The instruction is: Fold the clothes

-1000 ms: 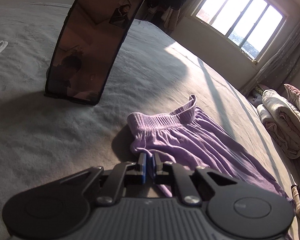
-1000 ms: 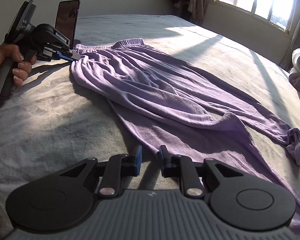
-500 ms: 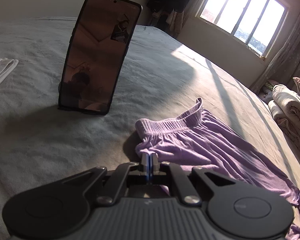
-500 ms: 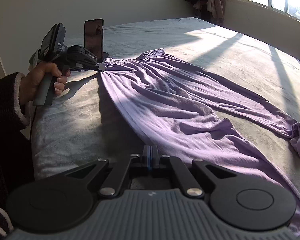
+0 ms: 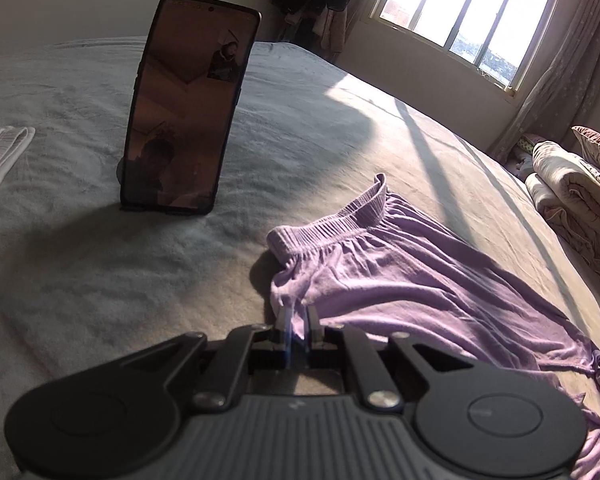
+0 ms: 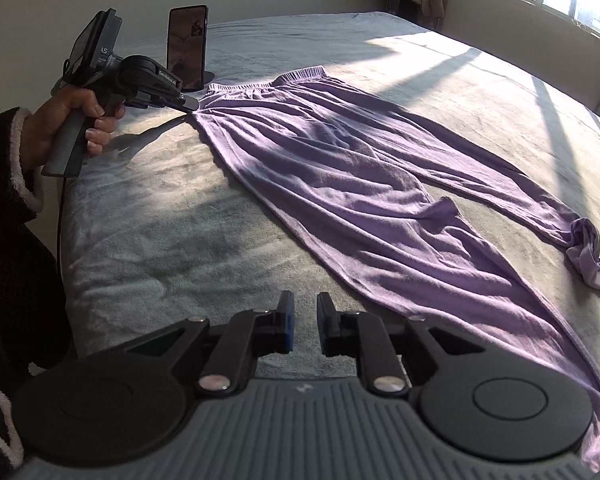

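Purple trousers (image 6: 340,168) lie spread flat on the grey bed (image 6: 140,240), waistband (image 5: 328,228) towards the phone and both legs running to the right. The far leg's cuff (image 6: 588,256) is bunched up. My left gripper (image 5: 296,320) is shut on the near waist corner of the trousers (image 5: 400,272). In the right wrist view the left gripper (image 6: 190,106) pinches that corner, held in a hand (image 6: 76,120). My right gripper (image 6: 304,320) stands open by a small gap over bare blanket, just left of the near leg's edge, with nothing between its fingers.
A dark phone (image 5: 188,108) stands upright on the bed behind the waistband, also visible as the phone (image 6: 188,46) in the right wrist view. Folded white cloth (image 5: 0,152) lies at the far left. Rolled quilts (image 5: 572,200) sit beyond the bed's right edge, under a bright window (image 5: 460,20).
My right gripper, shut at the near leg's edge half a second ago, has opened and now sits off the fabric. The left gripper stays shut on the waist corner, and the trousers lie straighter.
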Available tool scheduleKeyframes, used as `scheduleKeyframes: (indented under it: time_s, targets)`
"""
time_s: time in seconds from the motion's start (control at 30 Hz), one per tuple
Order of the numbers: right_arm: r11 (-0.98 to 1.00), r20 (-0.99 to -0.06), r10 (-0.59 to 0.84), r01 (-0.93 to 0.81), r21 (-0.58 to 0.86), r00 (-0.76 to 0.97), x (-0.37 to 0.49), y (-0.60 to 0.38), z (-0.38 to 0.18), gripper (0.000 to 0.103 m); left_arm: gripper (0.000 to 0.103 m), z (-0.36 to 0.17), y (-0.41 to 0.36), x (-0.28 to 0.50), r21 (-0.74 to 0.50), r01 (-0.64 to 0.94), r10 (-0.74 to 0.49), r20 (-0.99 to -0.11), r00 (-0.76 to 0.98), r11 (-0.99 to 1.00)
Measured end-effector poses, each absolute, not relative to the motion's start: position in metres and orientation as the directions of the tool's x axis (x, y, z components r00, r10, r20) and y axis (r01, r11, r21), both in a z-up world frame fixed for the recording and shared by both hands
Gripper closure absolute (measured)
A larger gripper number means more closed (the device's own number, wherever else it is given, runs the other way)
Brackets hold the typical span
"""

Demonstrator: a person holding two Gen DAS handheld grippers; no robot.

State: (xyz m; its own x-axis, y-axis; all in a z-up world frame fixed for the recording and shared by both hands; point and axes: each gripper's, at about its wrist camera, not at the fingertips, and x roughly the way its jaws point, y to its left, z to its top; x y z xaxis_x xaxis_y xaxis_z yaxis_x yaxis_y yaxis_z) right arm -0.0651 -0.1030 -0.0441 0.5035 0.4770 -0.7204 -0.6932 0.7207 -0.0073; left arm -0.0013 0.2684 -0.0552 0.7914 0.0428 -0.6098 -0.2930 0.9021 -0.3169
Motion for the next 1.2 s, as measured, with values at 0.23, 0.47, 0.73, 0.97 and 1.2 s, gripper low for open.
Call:
scheduleKeyframes:
  time_s: [0.23,0.47,0.73,0.97,1.2]
  targets:
    - [0.818,-0.720,0.396,-0.576,-0.006,0.570,-0.058,-0.145,-0.047,0.062,0.069,-0.043,0.221,-0.008,-0.278,-0.079,-0.100,-0.574,0.812,0.957]
    - [0.882,-0.707,0.303,-0.469,-0.046,0.639,-0.068,-0.195,-0.047,0.062,0.069,-0.044,0.149,-0.014,-0.205,0.249,-0.322,-0.557,0.765,0.946]
    - [0.931,-0.695,0.207,-0.358,-0.077,0.688,-0.082,-0.245,-0.049,0.062,0.066,-0.051,0.079,-0.018,-0.161,0.451,-0.457,-0.562,0.689,0.878]
    - [0.962,-0.686,0.118,-0.255,-0.102,0.718,-0.089,-0.284,-0.051,0.062,0.064,-0.051,0.018,-0.024,-0.126,0.598,-0.556,-0.553,0.621,0.792]
    - [0.991,-0.671,0.131,-0.122,0.062,0.730,-0.081,-0.336,-0.047,0.062,0.064,-0.053,-0.044,-0.035,-0.095,0.720,-0.640,-0.549,0.538,0.687]
